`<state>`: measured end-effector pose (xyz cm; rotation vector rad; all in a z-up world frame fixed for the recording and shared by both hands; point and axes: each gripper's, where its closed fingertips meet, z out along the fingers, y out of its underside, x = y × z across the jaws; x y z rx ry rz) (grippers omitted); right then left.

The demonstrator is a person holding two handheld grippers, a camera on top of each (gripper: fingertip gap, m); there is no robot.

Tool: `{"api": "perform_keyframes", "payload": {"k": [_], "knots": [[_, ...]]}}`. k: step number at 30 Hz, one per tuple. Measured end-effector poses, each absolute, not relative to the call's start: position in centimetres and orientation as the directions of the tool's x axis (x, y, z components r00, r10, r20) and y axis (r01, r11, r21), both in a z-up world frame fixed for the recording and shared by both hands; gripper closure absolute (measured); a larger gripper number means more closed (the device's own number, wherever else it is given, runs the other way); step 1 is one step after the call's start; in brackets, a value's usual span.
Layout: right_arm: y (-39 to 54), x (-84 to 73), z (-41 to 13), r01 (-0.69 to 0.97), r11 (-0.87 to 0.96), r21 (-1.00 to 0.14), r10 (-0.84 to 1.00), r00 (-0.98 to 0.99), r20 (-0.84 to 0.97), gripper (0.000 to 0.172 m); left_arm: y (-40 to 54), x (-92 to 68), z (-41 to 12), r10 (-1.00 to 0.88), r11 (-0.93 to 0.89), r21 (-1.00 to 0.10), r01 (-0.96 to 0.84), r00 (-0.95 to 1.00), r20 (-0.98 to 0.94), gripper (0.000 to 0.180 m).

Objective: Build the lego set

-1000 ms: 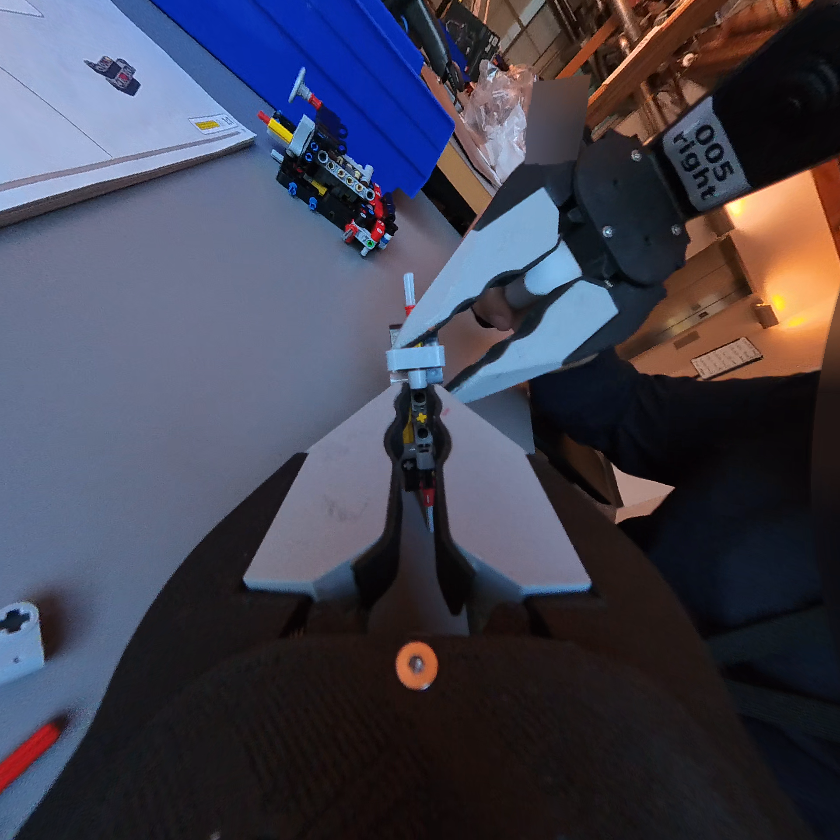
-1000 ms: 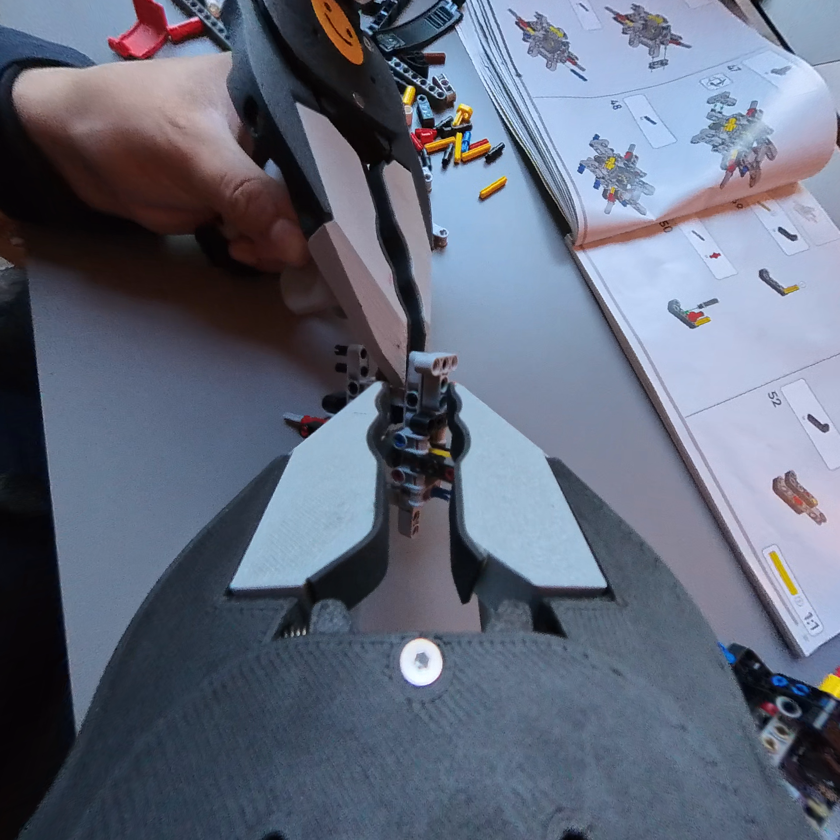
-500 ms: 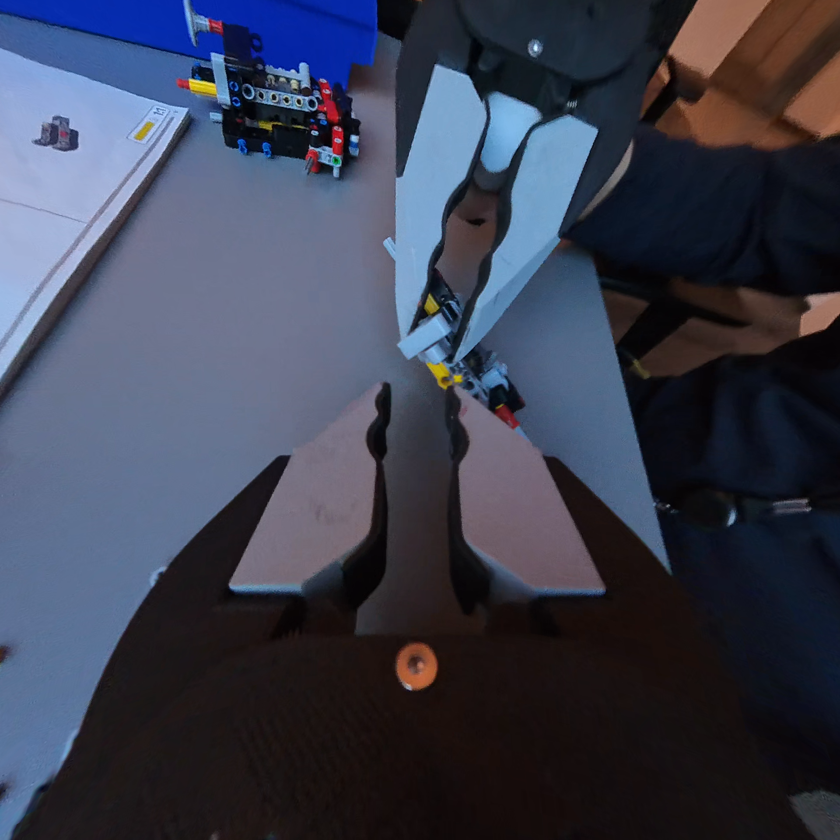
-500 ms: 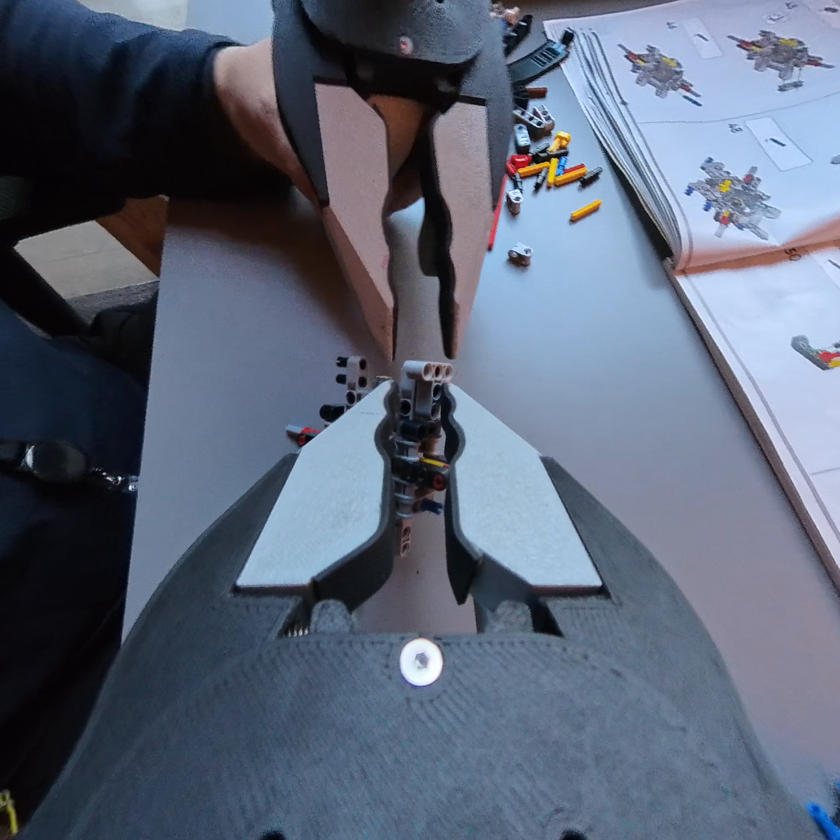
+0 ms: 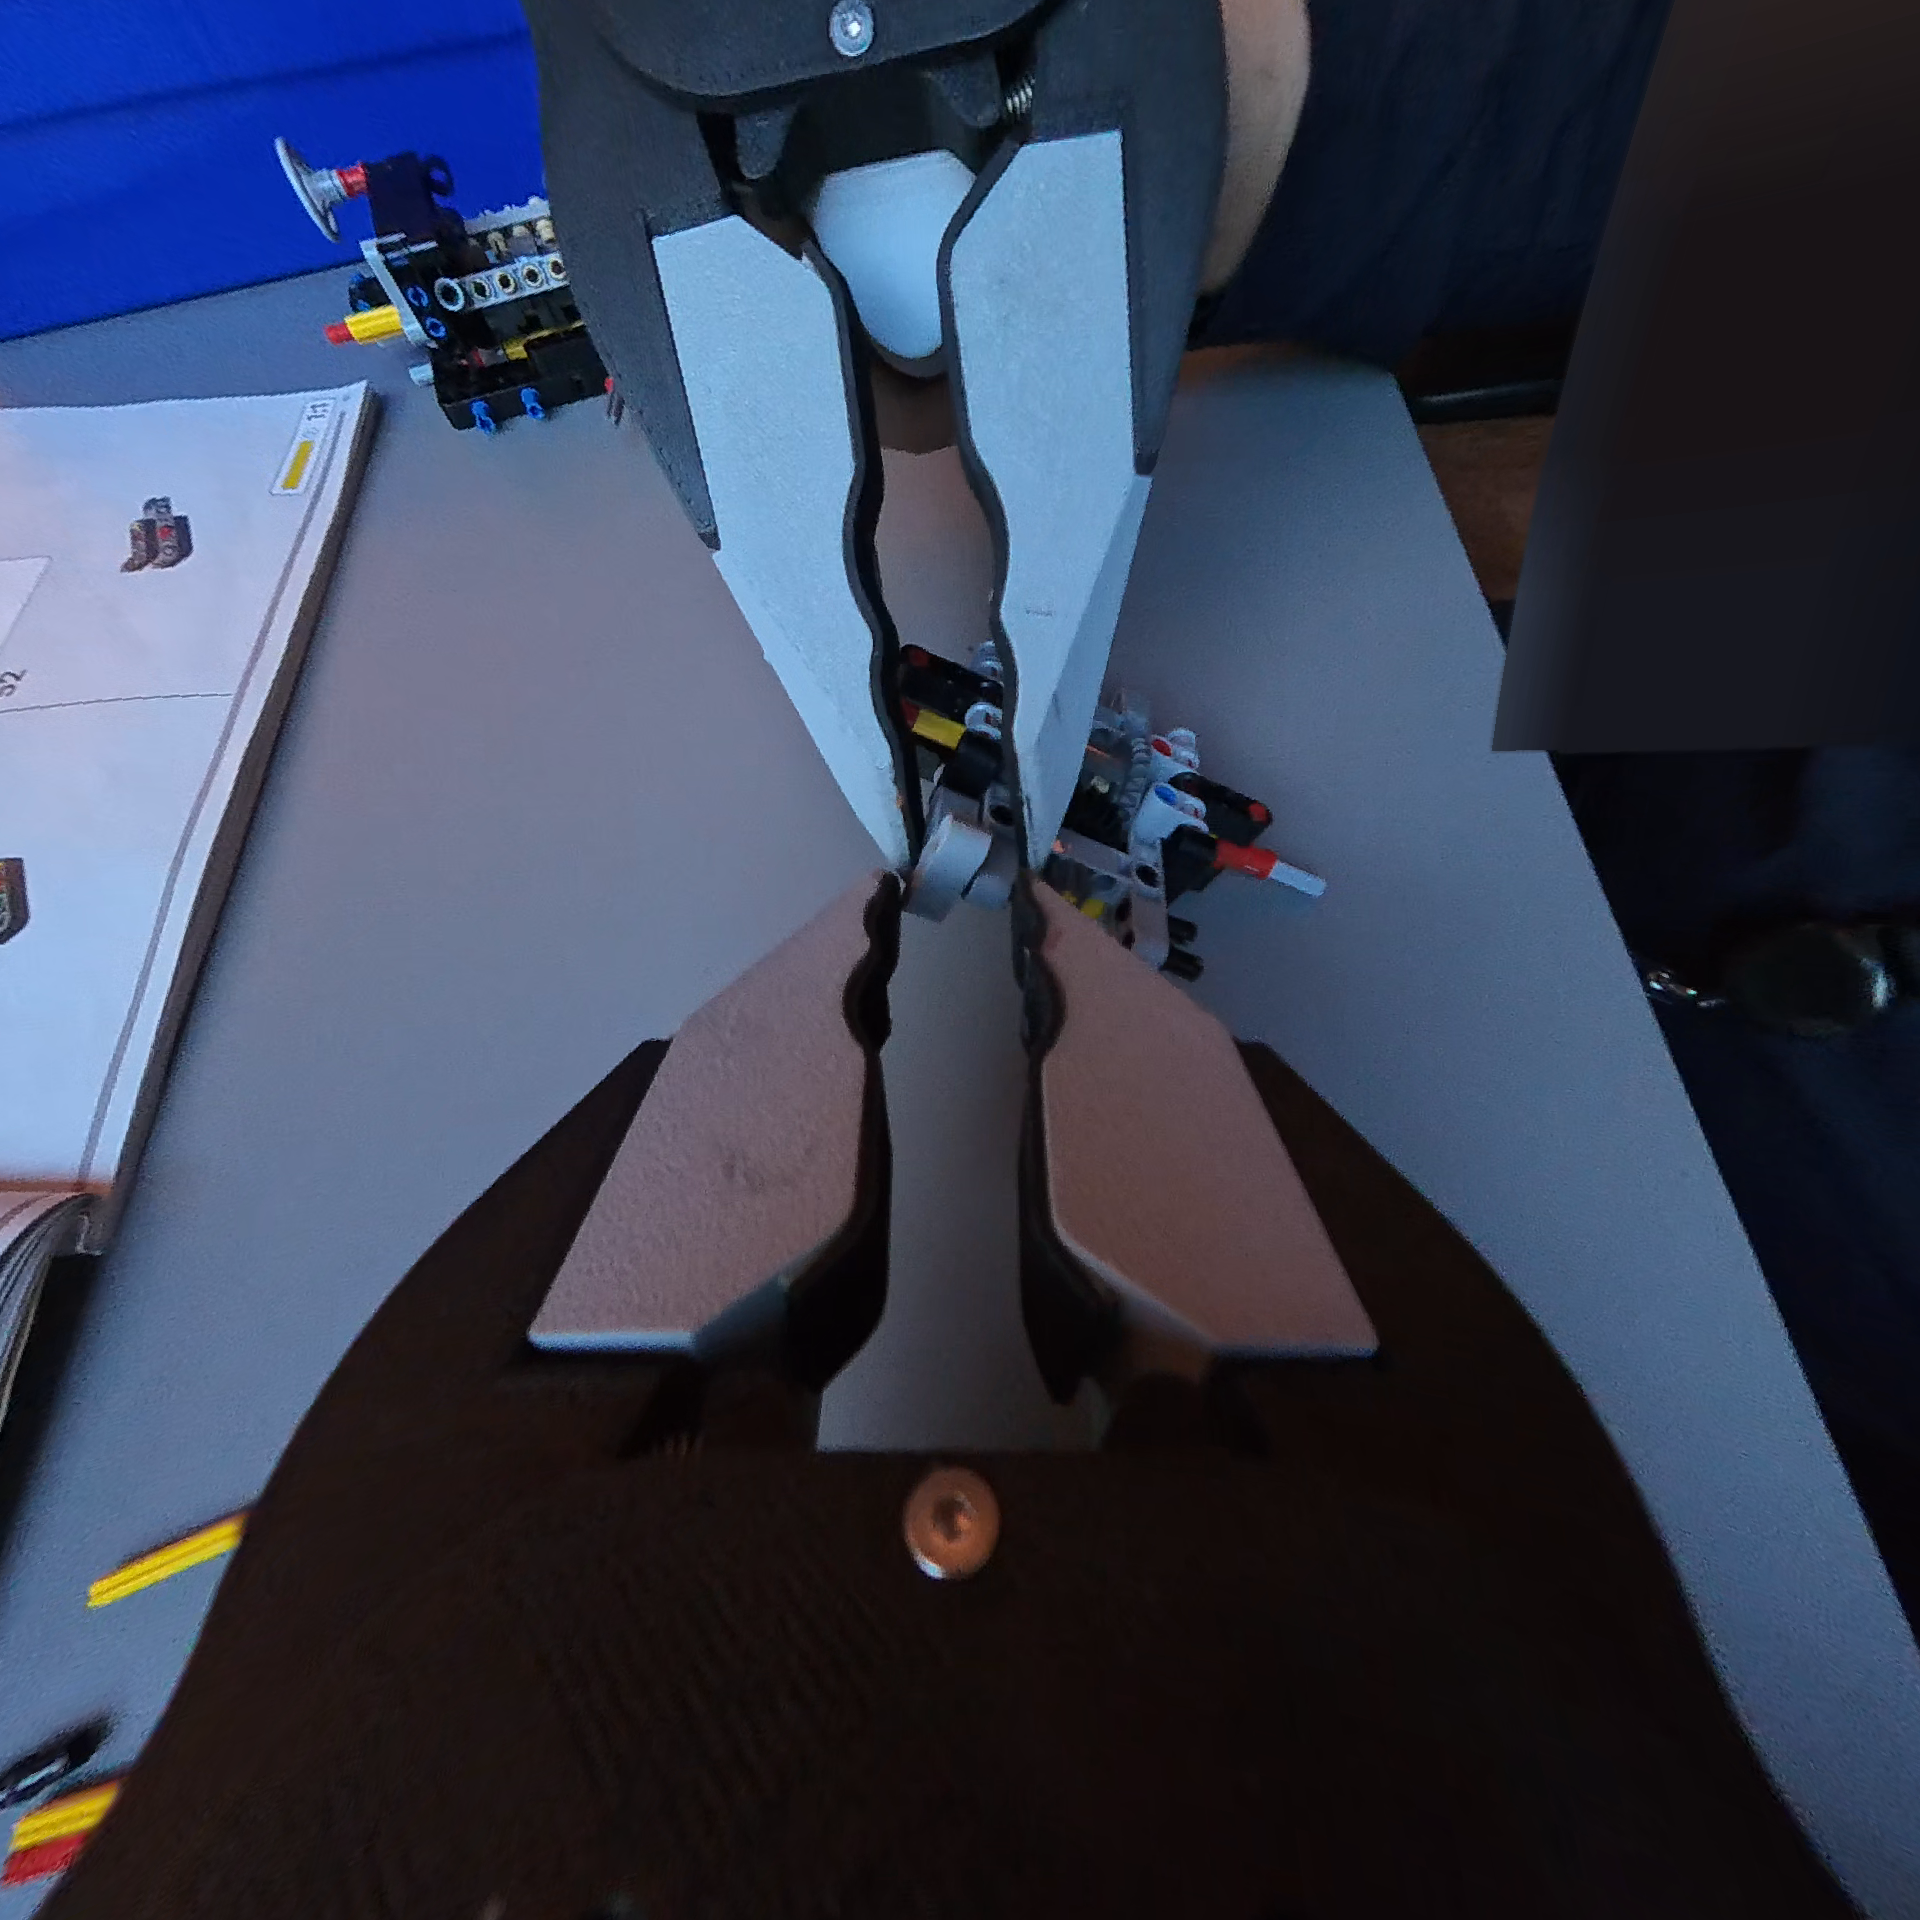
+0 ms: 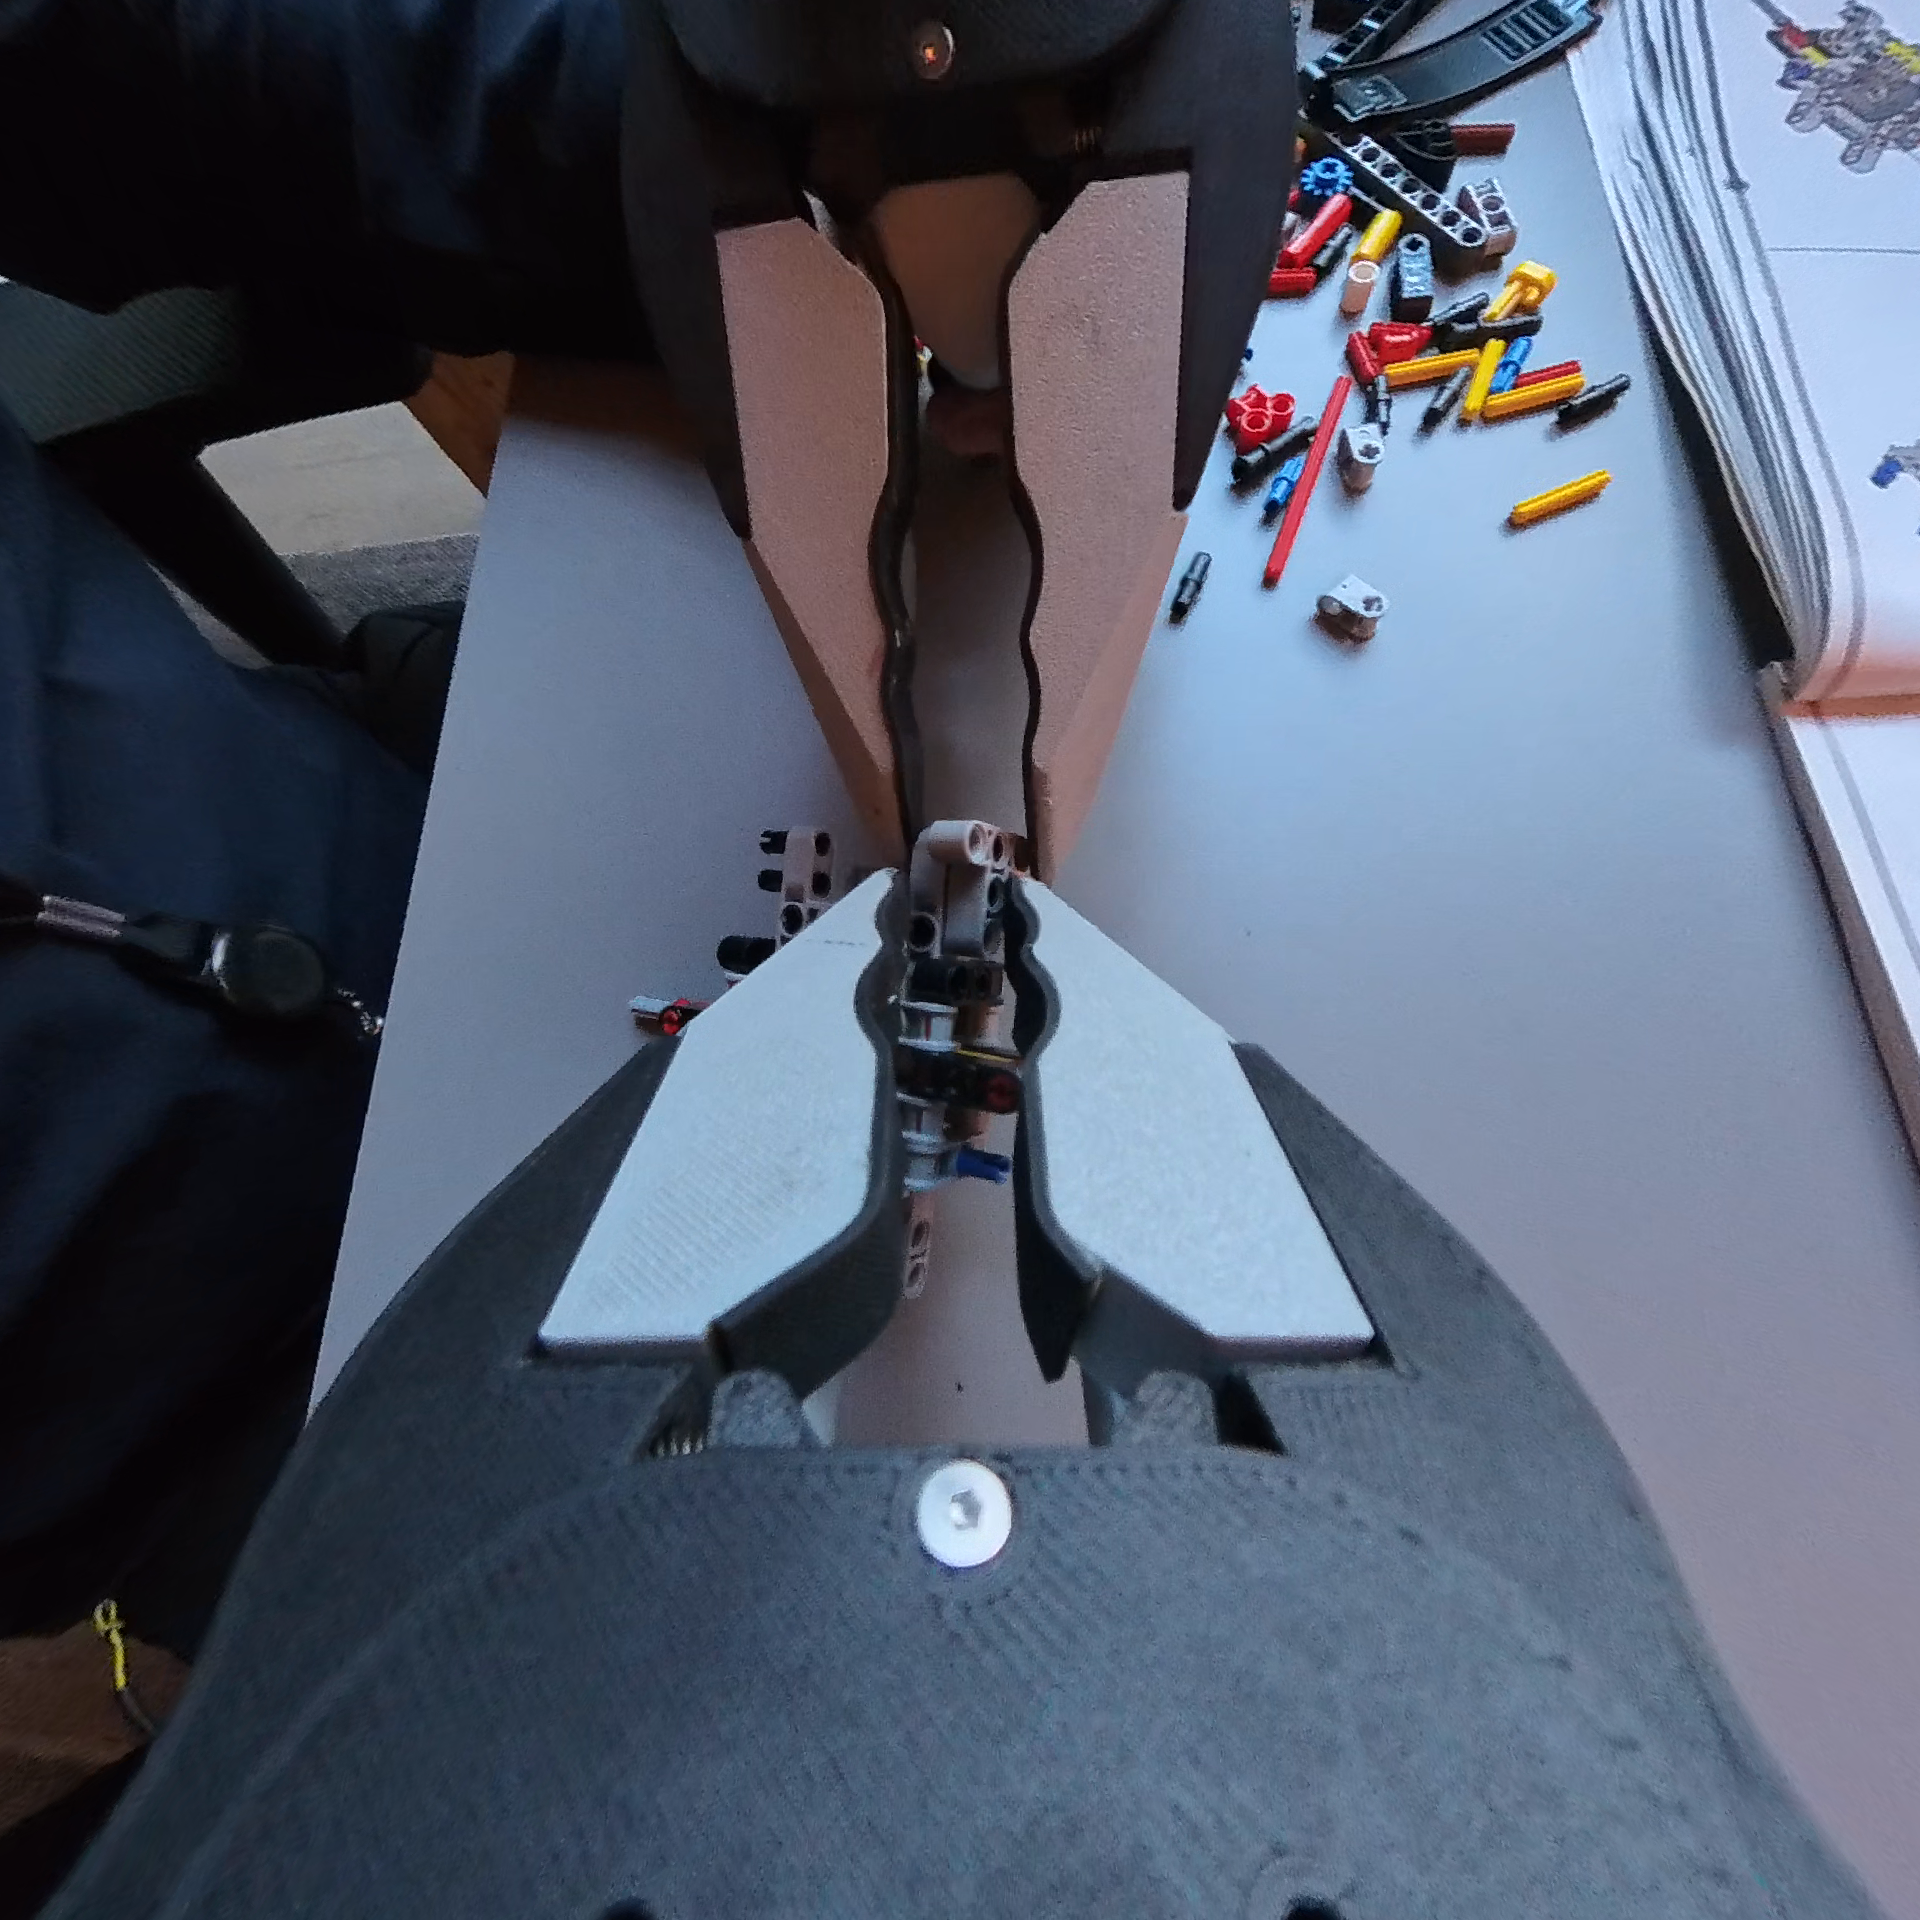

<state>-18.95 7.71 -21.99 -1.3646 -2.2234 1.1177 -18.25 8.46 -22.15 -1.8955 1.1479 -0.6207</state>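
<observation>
My right gripper (image 6: 956,888) is shut on a small grey-and-black brick assembly (image 6: 951,1018) with red, yellow and blue pins. In the left wrist view it (image 5: 964,847) comes down from the top with the assembly (image 5: 940,717) between its pads. A light grey beam (image 5: 951,862) sticks out past its tips. My left gripper (image 5: 956,904) is open, tip to tip with the right one, and the beam's end (image 6: 966,847) stands between its fingertips (image 6: 1044,831). I cannot tell if they touch it. A second small assembly (image 5: 1164,831) with a red-and-white axle lies on the grey table (image 5: 520,727) just behind.
An open instruction booklet (image 5: 156,675) lies to one side and also shows in the right wrist view (image 6: 1818,364). A larger black model (image 5: 478,301) stands by a blue bin (image 5: 208,135). Loose coloured parts (image 6: 1423,312) are scattered near the booklet. A person's dark sleeve (image 6: 312,156) is at the table edge. Left and right tips are no more than a few centimetres apart. From either gripper's tips it is about 25 cm to the larger black model (image 5: 478,301).
A second ago my left gripper was shut on the assembly with the right one closing around it. The left let go and drew back; now it is back at the grey beam, open.
</observation>
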Motion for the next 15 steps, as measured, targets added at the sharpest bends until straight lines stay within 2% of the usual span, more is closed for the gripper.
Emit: {"api": "perform_keyframes", "payload": {"k": [10, 15], "knots": [[8.5, -18.8, -22.6, 0.695, 0.427, -0.579, 0.897, -0.405, 0.177, 0.158, 8.7, -18.4, -23.0, -0.853, -0.297, -0.803, -0.517, 0.522, -0.020, 0.164], [8.0, -18.6, -23.5, 0.696, 0.505, -0.511, 0.859, -0.462, 0.220, 0.159, 8.1, -18.2, -24.0, -0.862, -0.269, -0.752, -0.602, 0.499, -0.091, 0.167]]}}
